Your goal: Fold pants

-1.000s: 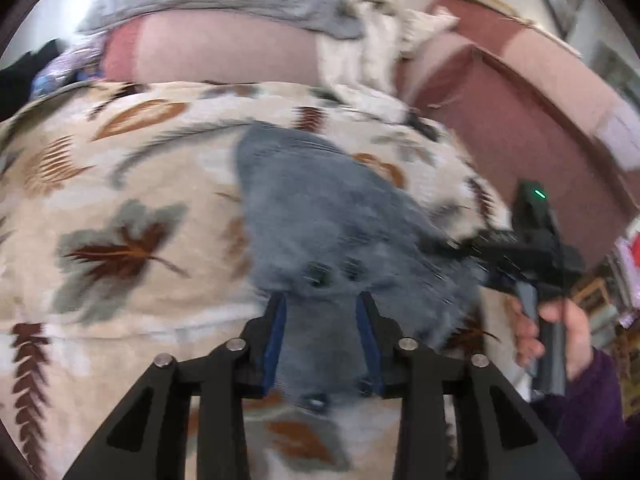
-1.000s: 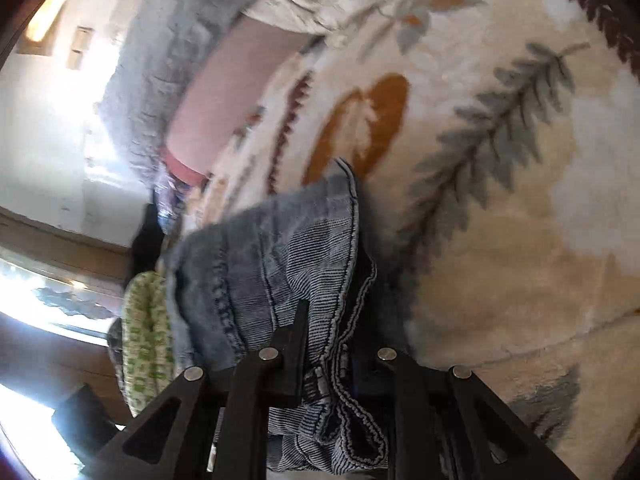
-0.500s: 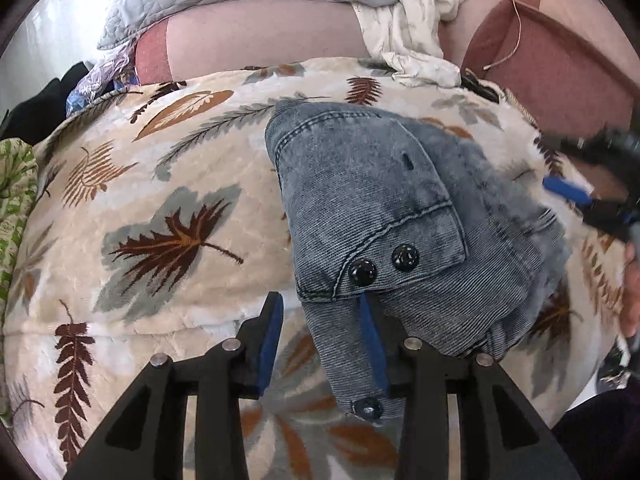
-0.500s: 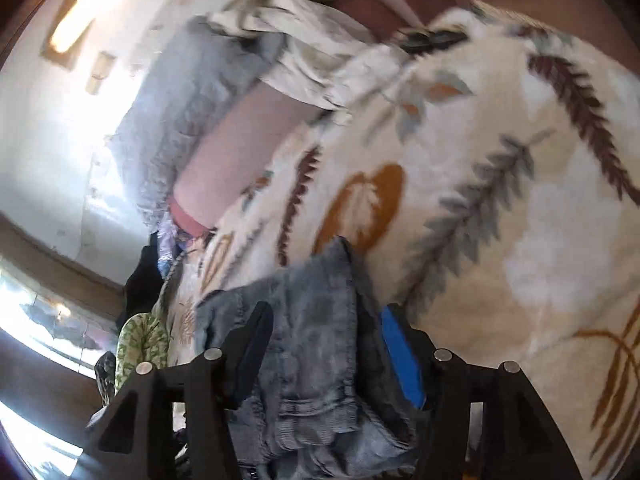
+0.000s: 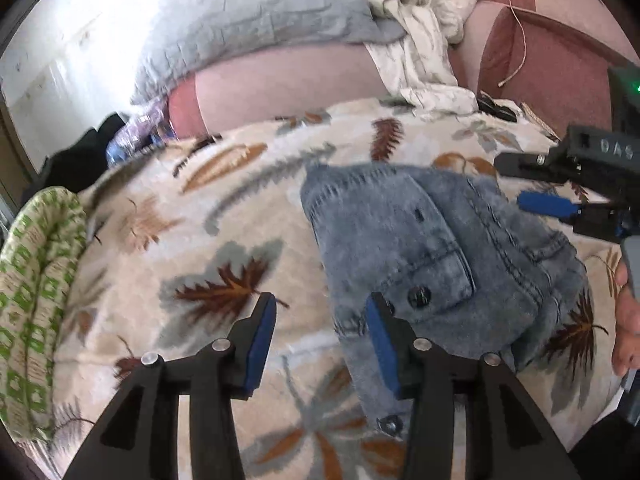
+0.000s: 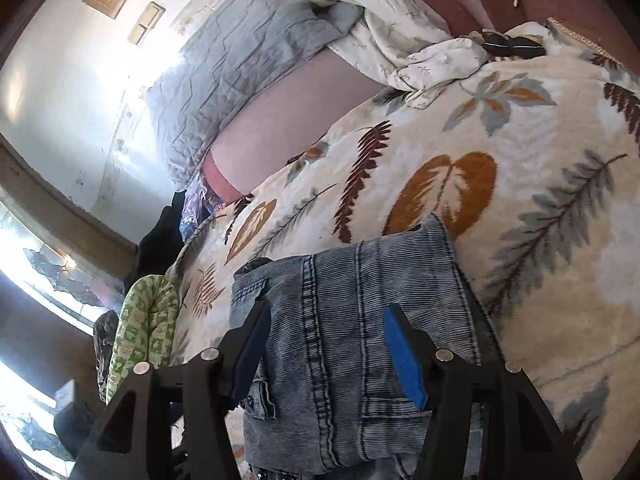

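Observation:
Folded blue denim pants [image 5: 424,256] lie in a compact bundle on a leaf-patterned blanket [image 5: 192,240]; they also show in the right wrist view [image 6: 352,320]. My left gripper [image 5: 322,320] is open and empty, just left of and above the bundle's near edge, its right finger beside the two black buttons. My right gripper [image 6: 324,344] is open and empty, hovering over the bundle; it shows at the right edge of the left wrist view [image 5: 560,204].
A grey pillow [image 5: 256,24] and crumpled white cloth [image 5: 424,52] lie at the back on a pink sheet. A green patterned cushion [image 5: 36,288] sits at the blanket's left edge. A dark red headboard [image 5: 548,68] stands at the right.
Both grippers have let go of the pants and opened. The pants now lie flat on the blanket, and both grippers have drawn back a little.

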The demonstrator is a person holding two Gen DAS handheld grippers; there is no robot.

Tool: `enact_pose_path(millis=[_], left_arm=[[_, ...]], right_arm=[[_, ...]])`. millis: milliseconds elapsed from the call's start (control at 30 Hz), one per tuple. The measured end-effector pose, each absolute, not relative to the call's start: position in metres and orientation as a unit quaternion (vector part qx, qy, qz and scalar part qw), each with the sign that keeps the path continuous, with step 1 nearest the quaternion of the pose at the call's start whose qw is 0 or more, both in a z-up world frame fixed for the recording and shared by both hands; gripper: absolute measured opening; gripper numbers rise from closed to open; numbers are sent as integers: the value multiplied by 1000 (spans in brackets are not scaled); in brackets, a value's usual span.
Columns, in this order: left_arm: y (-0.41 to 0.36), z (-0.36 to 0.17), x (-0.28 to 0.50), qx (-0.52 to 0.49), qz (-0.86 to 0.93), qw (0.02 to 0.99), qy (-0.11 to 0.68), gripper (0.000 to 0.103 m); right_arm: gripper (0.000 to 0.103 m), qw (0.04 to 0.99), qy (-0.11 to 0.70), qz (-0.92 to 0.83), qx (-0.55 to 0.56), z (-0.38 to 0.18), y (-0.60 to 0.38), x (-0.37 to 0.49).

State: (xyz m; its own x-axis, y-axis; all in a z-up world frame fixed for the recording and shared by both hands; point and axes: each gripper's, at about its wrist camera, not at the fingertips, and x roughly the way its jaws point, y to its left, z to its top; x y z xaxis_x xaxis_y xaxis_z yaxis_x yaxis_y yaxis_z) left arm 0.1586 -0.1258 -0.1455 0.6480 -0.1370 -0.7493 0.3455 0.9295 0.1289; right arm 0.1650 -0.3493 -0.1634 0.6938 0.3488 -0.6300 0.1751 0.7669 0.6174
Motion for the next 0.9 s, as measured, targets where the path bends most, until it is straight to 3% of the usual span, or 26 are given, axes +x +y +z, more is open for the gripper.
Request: enact_pose_path(millis=[567,900], left_arm=[[-140,-134,206,147,-100,909,376,51],[-156,-152,247,122,-81,897,416,51]], right_arm=[[64,850,394,44,347,-176,-344,189],[64,847,414,30,332,-189,-340,204]])
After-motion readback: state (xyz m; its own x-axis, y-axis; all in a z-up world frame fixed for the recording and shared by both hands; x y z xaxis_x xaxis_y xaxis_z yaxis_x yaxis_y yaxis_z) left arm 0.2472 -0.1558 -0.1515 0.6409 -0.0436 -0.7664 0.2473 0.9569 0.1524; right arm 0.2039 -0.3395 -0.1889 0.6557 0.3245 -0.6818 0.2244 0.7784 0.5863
